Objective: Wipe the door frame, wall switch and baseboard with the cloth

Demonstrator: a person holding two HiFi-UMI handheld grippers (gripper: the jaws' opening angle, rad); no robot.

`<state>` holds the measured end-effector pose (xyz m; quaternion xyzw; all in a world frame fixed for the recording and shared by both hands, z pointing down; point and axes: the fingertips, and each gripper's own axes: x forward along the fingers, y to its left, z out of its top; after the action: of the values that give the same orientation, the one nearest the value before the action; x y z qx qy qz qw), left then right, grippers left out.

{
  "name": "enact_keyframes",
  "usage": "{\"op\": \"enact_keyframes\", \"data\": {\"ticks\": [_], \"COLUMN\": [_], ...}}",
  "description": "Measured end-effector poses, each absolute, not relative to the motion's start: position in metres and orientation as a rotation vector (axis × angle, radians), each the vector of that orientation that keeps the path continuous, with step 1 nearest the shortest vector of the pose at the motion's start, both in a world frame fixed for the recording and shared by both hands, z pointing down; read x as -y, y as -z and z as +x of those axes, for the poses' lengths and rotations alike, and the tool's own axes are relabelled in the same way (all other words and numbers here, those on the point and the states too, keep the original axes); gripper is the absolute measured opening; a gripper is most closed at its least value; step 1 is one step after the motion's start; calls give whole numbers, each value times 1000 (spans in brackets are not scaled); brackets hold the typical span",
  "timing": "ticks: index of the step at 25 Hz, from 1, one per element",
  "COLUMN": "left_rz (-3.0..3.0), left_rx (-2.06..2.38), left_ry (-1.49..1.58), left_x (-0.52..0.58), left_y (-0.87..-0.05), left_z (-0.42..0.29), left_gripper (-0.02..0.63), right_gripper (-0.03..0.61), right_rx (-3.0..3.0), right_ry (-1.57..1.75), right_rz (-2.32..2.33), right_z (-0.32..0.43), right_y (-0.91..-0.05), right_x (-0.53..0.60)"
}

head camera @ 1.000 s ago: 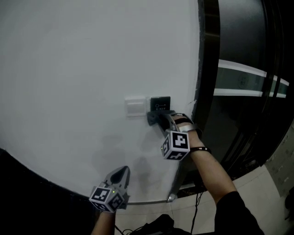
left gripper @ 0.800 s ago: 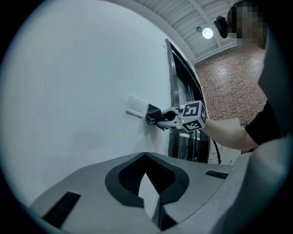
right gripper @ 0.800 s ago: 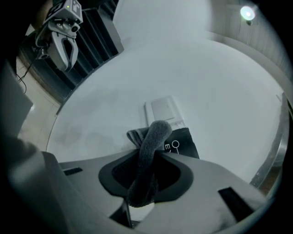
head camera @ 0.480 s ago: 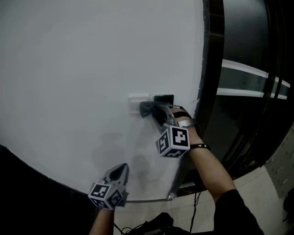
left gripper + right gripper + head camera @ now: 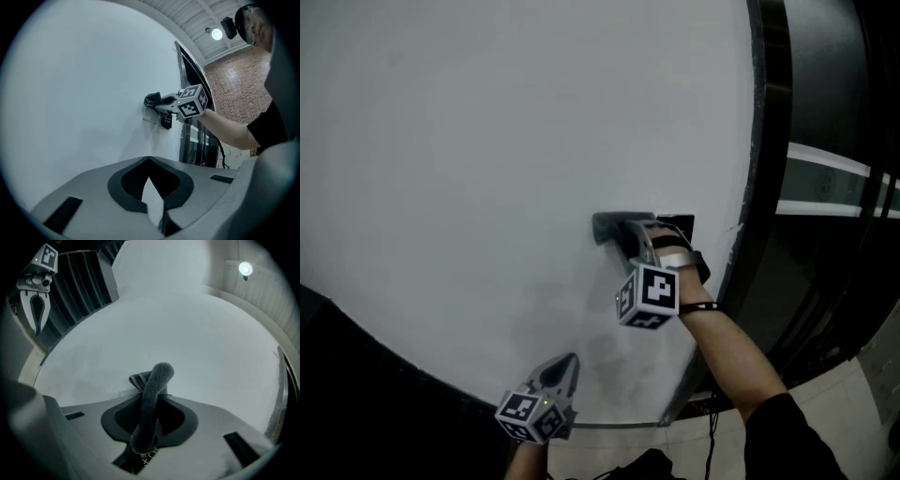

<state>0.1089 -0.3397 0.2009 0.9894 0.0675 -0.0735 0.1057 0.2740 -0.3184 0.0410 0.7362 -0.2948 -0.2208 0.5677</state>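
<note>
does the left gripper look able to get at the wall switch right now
Probably not: the right gripper, shut on the cloth, is pressed over the wall switch and blocks it, while the left gripper hangs lower by the wall, jaws shut.

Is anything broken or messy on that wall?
No, nothing stands out. The white wall looks clean, with no marks or cracks to see. The right gripper presses a grey cloth against it, right beside the black panel.
</note>
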Motion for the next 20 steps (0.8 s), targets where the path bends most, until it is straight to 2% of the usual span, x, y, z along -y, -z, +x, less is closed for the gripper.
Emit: {"op": "enact_keyframes", "data": {"ticks": [20], "left_rz": [2916], "left_rx": [-198], "left_ry": [165], "left_x": [343], "left_y": [-206], "left_z": [105], "left_gripper": [-6], "right_gripper": [91], "right_rx": [750], "right_ry": [396], "right_rz": [1734], "right_z": [278], "right_y": [-110], "right_x": [321]}}
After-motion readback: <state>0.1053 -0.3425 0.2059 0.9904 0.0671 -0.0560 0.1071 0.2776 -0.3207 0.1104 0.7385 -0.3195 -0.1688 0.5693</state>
